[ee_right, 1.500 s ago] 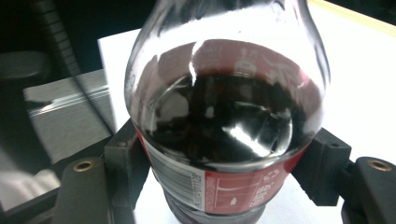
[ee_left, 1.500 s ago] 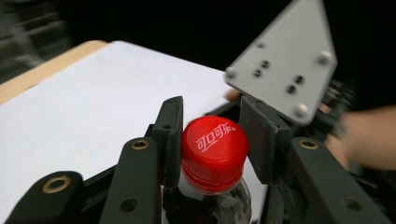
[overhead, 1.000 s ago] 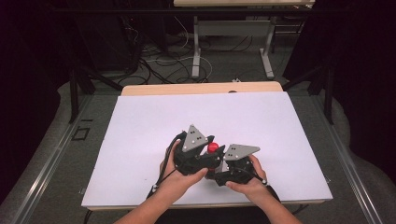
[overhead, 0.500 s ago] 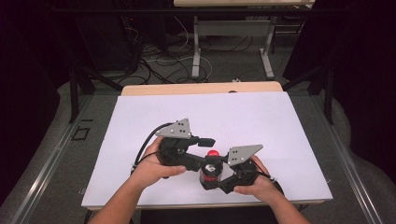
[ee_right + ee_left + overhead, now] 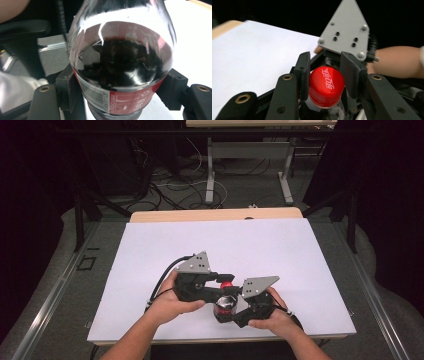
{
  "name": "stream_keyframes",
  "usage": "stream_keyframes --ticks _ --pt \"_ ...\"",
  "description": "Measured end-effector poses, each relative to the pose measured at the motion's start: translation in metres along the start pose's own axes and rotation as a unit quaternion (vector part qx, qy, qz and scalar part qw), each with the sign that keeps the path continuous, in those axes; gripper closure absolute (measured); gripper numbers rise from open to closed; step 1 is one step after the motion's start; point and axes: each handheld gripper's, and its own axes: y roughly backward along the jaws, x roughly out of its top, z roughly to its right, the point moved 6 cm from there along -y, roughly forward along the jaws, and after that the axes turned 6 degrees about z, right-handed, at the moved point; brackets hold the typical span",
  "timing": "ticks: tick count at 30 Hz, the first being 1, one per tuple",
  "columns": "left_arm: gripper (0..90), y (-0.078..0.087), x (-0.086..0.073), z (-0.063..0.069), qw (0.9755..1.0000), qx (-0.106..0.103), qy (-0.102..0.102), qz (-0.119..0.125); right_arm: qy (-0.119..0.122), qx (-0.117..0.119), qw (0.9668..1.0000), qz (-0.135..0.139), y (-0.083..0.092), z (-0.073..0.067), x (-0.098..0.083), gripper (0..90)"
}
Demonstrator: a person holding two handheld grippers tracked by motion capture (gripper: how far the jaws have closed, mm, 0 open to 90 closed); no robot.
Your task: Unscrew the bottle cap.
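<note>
- Compared with a second ago, we have drawn both hands back toward the near edge of the table (image 5: pixel 150 250), and the bottle (image 5: pixel 226 304) has come along with them; it now sits low between our two hands, just above the white surface.
- The left gripper (image 5: pixel 224 279) has swung round since then: its grey plate used to stand close over the cap, and now the tool lies more to the left and reaches across toward the bottle's top.
- We judge this means the bottle is braced at both ends and the cap is ready to be twisted off; nothing shows it loosened yet, since it sits square on the neck.
- In the left gripper view, our left gripper (image 5: pixel 325 75) has its jaws narrowed around the red cap (image 5: pixel 326 86), one pad against each side, so it pinches the cap.
- In the right gripper view, our right gripper (image 5: pixel 120 87) has its jaws spread wide enough to take the bottle (image 5: pixel 120 65) at its labelled body, and both pads press against the label, so it clamps the bottle.
- The bottle is partly filled with dark drink, so a hard squeeze or a jerk at the cap could make it slip or spill.
</note>
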Motion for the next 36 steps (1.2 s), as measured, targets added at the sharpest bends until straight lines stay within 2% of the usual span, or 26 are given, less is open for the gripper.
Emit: stream_keyframes --ticks 2,3,4,6,7,8,9,10,11,12,14,15,17,18,21,23,24,25,26,27,28,30,31,32,34,36 --pt "61.9 -0.004 0.001 -0.001 0.9991 0.04 0.004 0.01 -0.009 -0.02 0.9997 -0.002 0.0 0.003 0.0 29.0" --pt "61.9 -0.004 0.001 -0.001 0.9991 0.04 0.004 0.01 -0.015 -0.034 0.9993 -0.003 0.0 0.005 0.0 29.0" --pt "61.9 -0.008 0.001 0.0 0.996 0.085 0.018 0.023 -0.022 -0.049 0.9986 0.004 -0.001 0.007 0.001 29.0" --pt "62.0 -0.012 0.0 0.001 0.9911 0.128 0.024 0.028 -0.026 -0.076 0.9967 0.002 -0.001 0.01 0.0 29.0" --pt "61.9 -0.014 0.0 0.001 0.989 0.143 0.028 0.028 -0.032 -0.087 0.9956 -0.004 -0.001 0.011 0.0 29.0" --pt "62.0 -0.014 0.0 0.001 0.989 0.143 0.028 0.028 -0.038 -0.103 0.994 -0.002 -0.002 0.012 0.0 29.0" --pt "61.9 -0.018 0.0 0.0 0.983 0.176 0.043 0.029 -0.033 -0.116 0.9927 -0.004 -0.002 0.014 -0.001 29.0" --pt "61.9 -0.02 0.0 -0.001 0.9811 0.186 0.046 0.025 -0.033 -0.129 0.991 -0.014 -0.002 0.015 -0.002 29.0" --pt "61.9 -0.022 0.0 -0.002 0.9792 0.194 0.05 0.029 -0.035 -0.143 0.989 -0.011 -0.003 0.017 -0.003 29.0" --pt "61.9 -0.022 0.0 -0.002 0.9792 0.194 0.05 0.029 -0.035 -0.143 0.989 -0.011 -0.003 0.017 -0.003 29.0" --pt "61.8 -0.025 -0.001 -0.002 0.9782 0.199 0.053 0.026 -0.042 -0.156 0.9868 -0.013 -0.004 0.019 -0.005 29.0" --pt "61.8 -0.025 -0.001 -0.002 0.9782 0.2 0.052 0.026 -0.041 -0.152 0.9875 -0.012 -0.004 0.02 -0.005 29.0" --pt "60.9 -0.026 -0.001 -0.003 0.9798 0.194 0.041 0.024 -0.043 -0.149 0.9878 -0.013 -0.003 0.019 -0.006 28.9" --pt "59.6 -0.025 -0.001 -0.004 0.9804 0.193 0.036 0.016 -0.041 -0.141 0.9892 -0.012 -0.003 0.019 -0.006 28.9" --pt "54.1 -0.022 0.0 -0.004 0.985 0.166 0.042 0.019 -0.035 -0.123 0.9917 -0.004 -0.001 0.018 -0.004 28.9" --pt "51.7 -0.016 0.004 -0.006 0.9879 0.15 0.034 0.024 -0.032 -0.123 0.9918 -0.003 -0.001 0.018 -0.003 28.9" --pt "45.5 -0.013 0.006 -0.007 0.9889 0.141 0.035 0.031 -0.033 -0.107 0.9937 -0.006 0.001 0.016 -0.003 28.9" --pt "44.1 -0.007 0.009 -0.008 0.9932 0.107 0.031 0.033 -0.032 -0.1 0.9945 -0.005 0.001 0.016 -0.003 28.9" --pt "43.3 -0.007 0.009 -0.008 0.9932 0.107 0.031 0.033 -0.031 -0.094 0.9951 0.001 0.001 0.016 -0.002 28.9" --pt "42.2 -0.001 0.011 -0.007 0.9971 0.057 0.035 0.038 -0.028 -0.083 0.9961 -0.004 0.003 0.015 -0.002 28.9" --pt "41.2 0.002 0.013 -0.007 0.9983 0.026 0.032 0.042 -0.03 -0.072 0.9969 0.001 0.003 0.014 -0.001 28.9" --pt "41.2 0.008 0.014 -0.007 0.9983 -0.022 0.02 0.049 -0.027 -0.044 0.9987 0.003 0.005 0.01 0.0 28.9" --pt "42.4 0.009 0.014 -0.006 0.9969 -0.051 0.029 0.052 -0.025 -0.036 0.999 0.004 0.005 0.009 0.001 28.9" --pt "42.6 0.01 0.013 -0.006 0.9956 -0.069 0.031 0.055 -0.02 -0.021 0.9995 0.007 0.006 0.007 0.002 28.9" --pt "44.4 0.011 0.011 -0.005 0.9938 -0.094 0.025 0.055 -0.012 -0.006 0.9999 0.011 0.005 0.003 0.003 28.9" --pt "45.5 0.01 0.009 -0.004 0.9937 -0.098 0.022 0.05 -0.007 0.0 0.9999 0.012 0.004 0.001 0.004 28.9"
